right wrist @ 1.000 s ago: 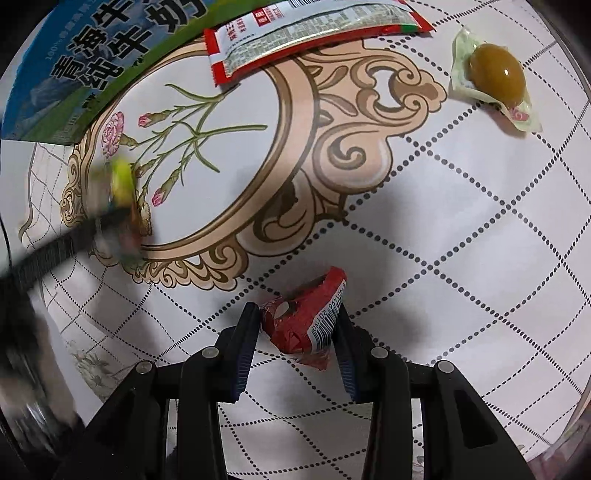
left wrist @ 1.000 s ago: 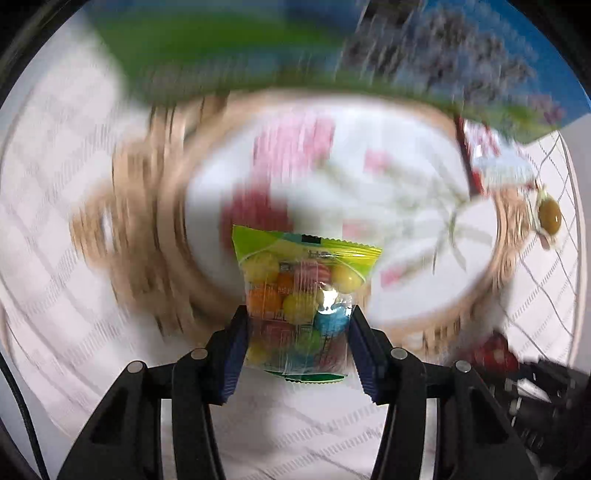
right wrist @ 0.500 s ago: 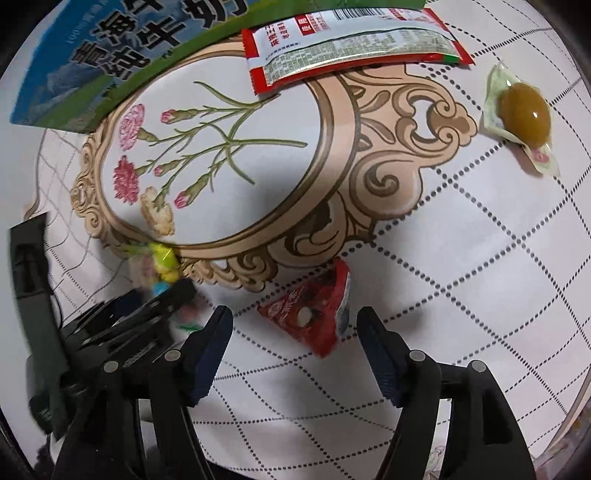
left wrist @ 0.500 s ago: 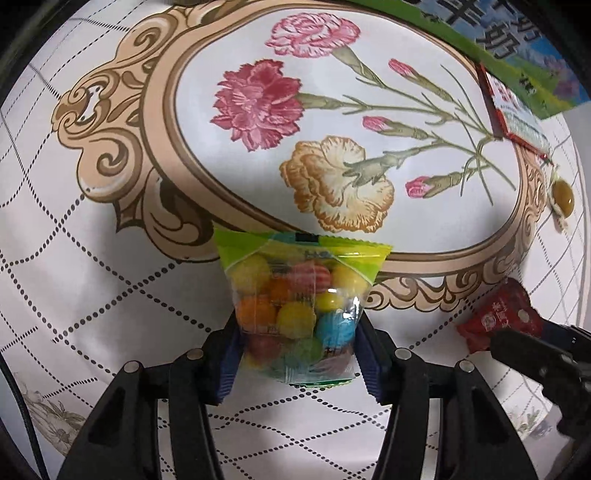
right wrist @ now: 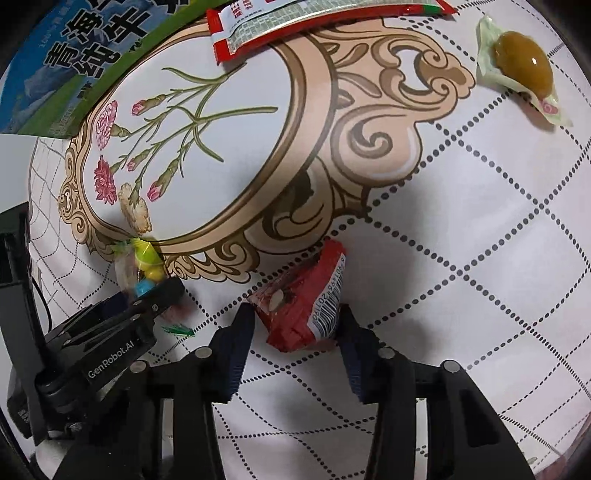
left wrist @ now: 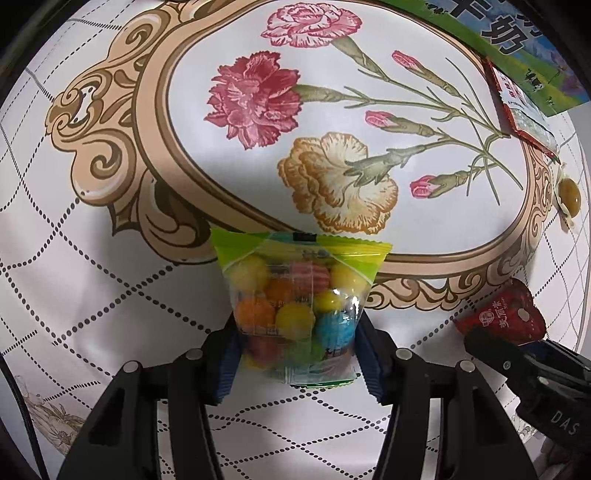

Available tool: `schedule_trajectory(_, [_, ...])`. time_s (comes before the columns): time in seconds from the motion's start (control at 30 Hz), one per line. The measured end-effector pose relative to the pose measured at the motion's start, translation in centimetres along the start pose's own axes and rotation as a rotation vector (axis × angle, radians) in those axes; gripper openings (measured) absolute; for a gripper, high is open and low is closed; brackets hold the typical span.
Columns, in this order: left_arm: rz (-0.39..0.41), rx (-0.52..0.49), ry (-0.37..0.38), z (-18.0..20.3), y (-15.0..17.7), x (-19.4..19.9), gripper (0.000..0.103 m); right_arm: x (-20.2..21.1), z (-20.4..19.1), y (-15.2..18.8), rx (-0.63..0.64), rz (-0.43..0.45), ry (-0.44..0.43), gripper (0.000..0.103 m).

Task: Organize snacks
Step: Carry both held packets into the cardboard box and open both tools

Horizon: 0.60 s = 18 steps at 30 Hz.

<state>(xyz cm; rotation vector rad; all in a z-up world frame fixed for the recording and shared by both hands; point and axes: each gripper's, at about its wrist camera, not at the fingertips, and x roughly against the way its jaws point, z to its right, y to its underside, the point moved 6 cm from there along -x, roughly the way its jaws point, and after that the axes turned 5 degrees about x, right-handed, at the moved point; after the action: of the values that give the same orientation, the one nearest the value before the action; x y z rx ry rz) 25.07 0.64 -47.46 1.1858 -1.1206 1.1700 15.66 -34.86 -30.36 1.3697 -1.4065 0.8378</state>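
My left gripper [left wrist: 295, 354] is shut on a clear bag of coloured candy balls [left wrist: 299, 299] with a green top, held low over the flowered tablecloth. The bag also shows in the right wrist view [right wrist: 142, 267], with the left gripper [right wrist: 147, 299] behind it. A red snack packet [right wrist: 306, 302] with a barcode lies between the fingers of my right gripper [right wrist: 295, 328], which is closed in on it and touches its sides. The red packet also shows at the right of the left wrist view [left wrist: 506, 317].
A long red-and-white packet [right wrist: 314, 26] and a green-and-blue milk carton [right wrist: 74, 62] lie at the far edge. A wrapped brown sweet [right wrist: 524, 74] lies at the far right. The tablecloth [right wrist: 480, 240] has a carnation oval and a dotted grid.
My right gripper opened wide half a second ago and has now closed in around the red packet again. My left gripper, with the candy bag, has settled near the oval's front edge.
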Motion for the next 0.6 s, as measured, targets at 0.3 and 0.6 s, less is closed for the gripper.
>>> schedule_trajectory(0.3, [0.048, -0.008, 0.026, 0.1, 0.4, 3.0, 0.046, 1.8, -2.9, 0.0, 0.081, 0.049, 0.004, 0.033])
schedule_trajectory(0.6, [0.16, -0.047, 0.112, 1.9, -1.5, 11.0, 0.046, 8.5, -4.0, -1.4, 0.131, 0.148, -0.079, 0.032])
